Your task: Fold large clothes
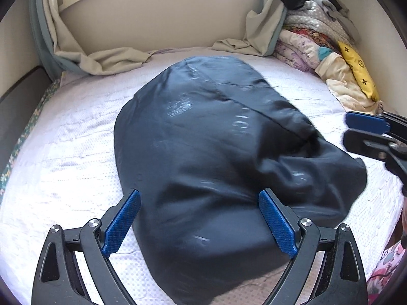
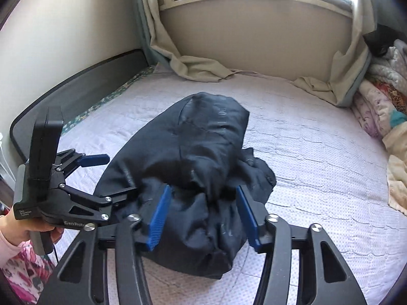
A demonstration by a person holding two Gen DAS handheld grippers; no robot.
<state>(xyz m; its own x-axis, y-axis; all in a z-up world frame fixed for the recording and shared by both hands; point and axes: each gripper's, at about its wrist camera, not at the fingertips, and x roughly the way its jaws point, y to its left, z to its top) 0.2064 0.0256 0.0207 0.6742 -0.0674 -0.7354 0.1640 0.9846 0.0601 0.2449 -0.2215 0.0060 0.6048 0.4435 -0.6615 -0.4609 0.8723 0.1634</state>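
A dark navy garment lies bunched on the white bedspread, also in the right wrist view. My left gripper is open, its blue pads either side of the garment's near end, just above it. My right gripper is open too, over the crumpled near end. The right gripper shows at the right edge of the left wrist view. The left gripper shows at the left of the right wrist view, one finger hidden by the cloth.
Folded blankets and a yellow cushion are piled at the bed's right side. Beige curtains drape onto the bed under the window. A dark headboard runs along the left wall.
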